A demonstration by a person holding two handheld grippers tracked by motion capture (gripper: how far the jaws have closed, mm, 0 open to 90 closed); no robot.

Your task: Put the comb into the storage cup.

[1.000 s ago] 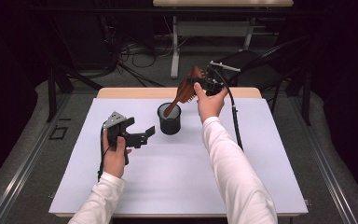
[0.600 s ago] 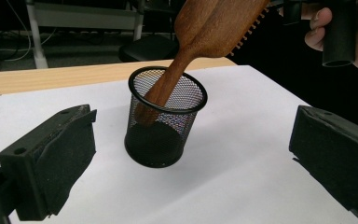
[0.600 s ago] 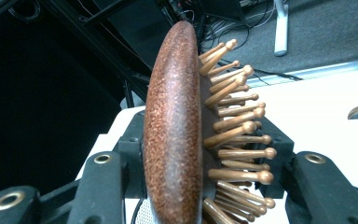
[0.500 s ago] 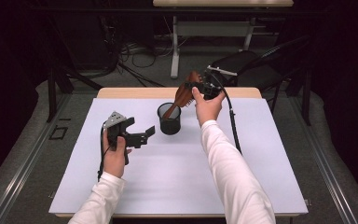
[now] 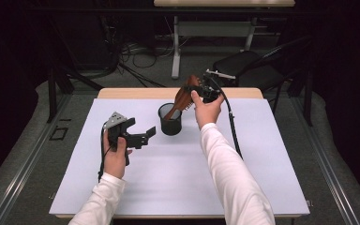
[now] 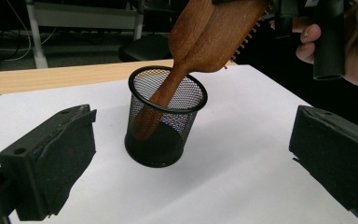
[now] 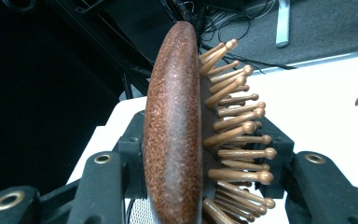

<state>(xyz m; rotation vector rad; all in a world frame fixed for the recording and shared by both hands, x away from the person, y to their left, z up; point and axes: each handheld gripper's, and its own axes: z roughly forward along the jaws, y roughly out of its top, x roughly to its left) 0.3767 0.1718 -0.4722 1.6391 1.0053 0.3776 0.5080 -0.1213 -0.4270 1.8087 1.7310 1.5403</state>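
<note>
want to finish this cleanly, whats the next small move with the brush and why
Probably open the right gripper and let go: the wooden hairbrush already has its handle down inside the mesh cup, leaning on the rim, so it should rest there. The left gripper waits open beside the cup.

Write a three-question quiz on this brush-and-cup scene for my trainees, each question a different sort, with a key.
1. True or false: the right gripper is shut on the brush.
2. Which part of the brush sits inside the mesh cup? A. the bristles B. the handle C. none of it
3. How do the jaws of the left gripper stand, and do they touch the cup?

Key
1. True: its jaws clamp the brush head.
2. B
3. Open, with nothing between them; the gripper is apart from the cup, on its left in the high view.
</note>
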